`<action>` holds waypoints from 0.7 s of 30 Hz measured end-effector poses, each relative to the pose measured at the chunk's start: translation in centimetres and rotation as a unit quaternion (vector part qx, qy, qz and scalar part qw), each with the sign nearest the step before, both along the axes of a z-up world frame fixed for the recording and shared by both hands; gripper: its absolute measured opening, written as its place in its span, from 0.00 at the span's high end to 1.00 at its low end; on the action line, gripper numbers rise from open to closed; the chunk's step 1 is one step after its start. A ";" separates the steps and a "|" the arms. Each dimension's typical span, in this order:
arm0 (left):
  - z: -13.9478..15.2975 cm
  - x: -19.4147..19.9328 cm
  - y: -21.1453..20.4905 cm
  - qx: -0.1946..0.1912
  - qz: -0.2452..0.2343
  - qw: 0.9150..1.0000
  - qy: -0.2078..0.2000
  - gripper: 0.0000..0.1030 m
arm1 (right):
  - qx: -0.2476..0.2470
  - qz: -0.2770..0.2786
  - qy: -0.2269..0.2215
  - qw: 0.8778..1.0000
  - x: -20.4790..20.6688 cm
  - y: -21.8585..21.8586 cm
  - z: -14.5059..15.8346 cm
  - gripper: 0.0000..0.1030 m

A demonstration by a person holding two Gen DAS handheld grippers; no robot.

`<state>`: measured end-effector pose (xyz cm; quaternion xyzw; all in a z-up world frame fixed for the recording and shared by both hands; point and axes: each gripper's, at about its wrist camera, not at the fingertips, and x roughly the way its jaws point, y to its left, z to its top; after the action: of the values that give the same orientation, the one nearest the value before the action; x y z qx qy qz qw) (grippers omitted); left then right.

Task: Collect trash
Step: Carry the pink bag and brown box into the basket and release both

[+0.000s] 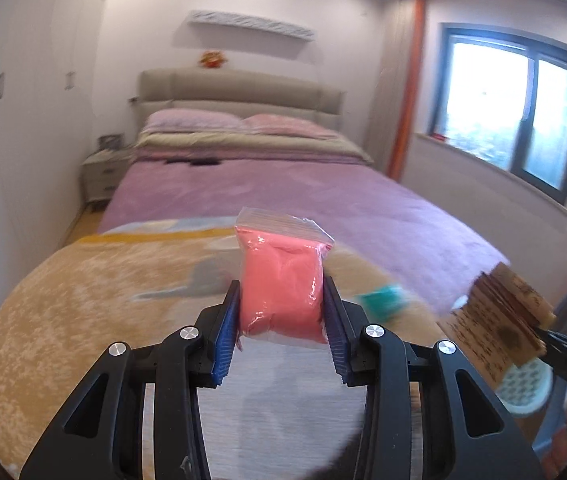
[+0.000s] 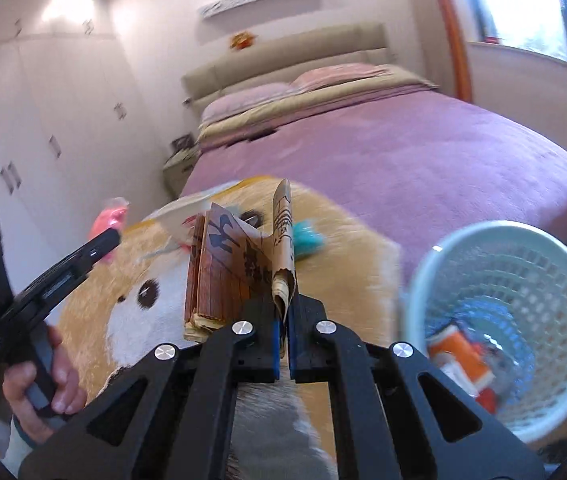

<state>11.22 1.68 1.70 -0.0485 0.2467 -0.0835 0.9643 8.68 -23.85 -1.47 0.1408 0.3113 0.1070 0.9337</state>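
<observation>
My left gripper [image 1: 281,304] is shut on a pink-filled clear plastic bag [image 1: 281,280] and holds it above the tan blanket [image 1: 83,300]. From the right wrist view the bag [image 2: 108,218] shows at the left, in the left gripper held by a hand. My right gripper [image 2: 285,312] is shut on a brown folded paper packet [image 2: 239,264], held above the blanket; the packet also shows in the left wrist view [image 1: 499,320]. A pale green mesh waste basket [image 2: 563,280] stands at the right with orange-and-white trash inside [image 2: 463,360]. A teal scrap [image 2: 307,238] lies on the blanket.
A bed with a purple cover [image 1: 283,192] and pillows fills the room beyond the blanket. White wardrobes [image 2: 43,120] line the left wall. A nightstand [image 1: 101,176] stands by the headboard. A window [image 1: 511,108] is at the right.
</observation>
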 end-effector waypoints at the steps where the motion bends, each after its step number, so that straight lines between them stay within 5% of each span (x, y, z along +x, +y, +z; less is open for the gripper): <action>1: 0.2 -0.3 -0.9 0.001 -0.012 1.000 -0.003 0.63 | 0.001 -0.015 -0.003 1.000 -0.6 -1.1 0.1 0.98; 8: 0.9 -0.9 -10.3 0.005 -0.128 0.992 0.000 0.63 | -0.002 -0.129 0.014 0.992 -2.7 -9.2 -0.9 0.98; 13: 0.3 -0.5 -17.4 0.014 -0.206 0.978 0.017 0.63 | 0.010 -0.189 0.047 0.981 -2.8 -13.9 -3.3 0.98; 21: -3.1 2.3 -24.4 0.013 -0.272 0.959 0.084 0.63 | 0.003 -0.235 0.093 0.967 -1.9 -16.2 -7.3 0.98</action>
<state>13.47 -22.73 -1.41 0.0259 0.3314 -0.3350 0.8817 6.73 -40.09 -8.77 0.2217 0.3551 -0.1283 0.8991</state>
